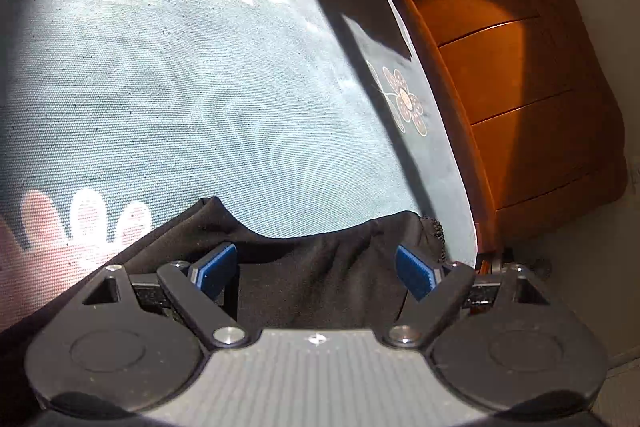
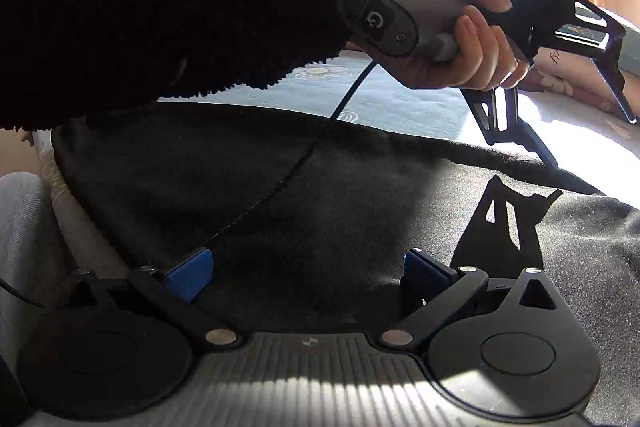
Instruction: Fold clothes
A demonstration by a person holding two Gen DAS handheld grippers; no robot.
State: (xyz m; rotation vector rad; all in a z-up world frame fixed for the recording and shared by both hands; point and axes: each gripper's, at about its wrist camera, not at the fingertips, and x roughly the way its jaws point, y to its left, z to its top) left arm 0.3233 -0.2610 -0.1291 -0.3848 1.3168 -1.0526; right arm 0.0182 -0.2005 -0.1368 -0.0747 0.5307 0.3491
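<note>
Between folds: your left gripper (image 1: 316, 269) and right gripper (image 2: 308, 273) both stand apart, empty, over the black garment (image 2: 320, 187). Next, pinch an edge.

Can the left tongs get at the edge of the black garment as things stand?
Probably yes. The left tongs stand open right over the black garment, whose edge lies between the blue pads on the bedsheet, with nothing in between.
</note>
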